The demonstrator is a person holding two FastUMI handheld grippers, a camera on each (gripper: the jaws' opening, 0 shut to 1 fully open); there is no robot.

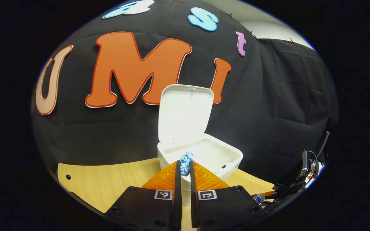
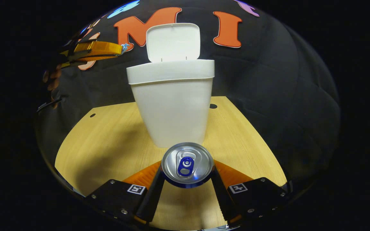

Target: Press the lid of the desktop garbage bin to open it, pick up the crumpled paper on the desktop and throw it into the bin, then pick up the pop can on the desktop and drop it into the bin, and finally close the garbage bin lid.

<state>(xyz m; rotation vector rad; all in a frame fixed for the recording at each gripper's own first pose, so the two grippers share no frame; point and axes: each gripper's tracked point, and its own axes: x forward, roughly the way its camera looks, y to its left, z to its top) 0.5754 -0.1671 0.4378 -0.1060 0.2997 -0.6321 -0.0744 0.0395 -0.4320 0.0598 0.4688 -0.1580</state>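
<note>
In the left gripper view, the left gripper (image 1: 185, 168) had its jaws pinching a crumpled ball of blue paper (image 1: 186, 159) just at the near rim of the white plastic desktop bin (image 1: 204, 155), whose hinged lid (image 1: 185, 112) stood upright and open. In the right gripper view, the right gripper (image 2: 187, 175) had its jaws spread on either side of a silver-topped blue pop can (image 2: 187, 164); whether they touched it could not be told. The can stood on the pale wooden counter (image 2: 108, 138), just before the bin.
</note>
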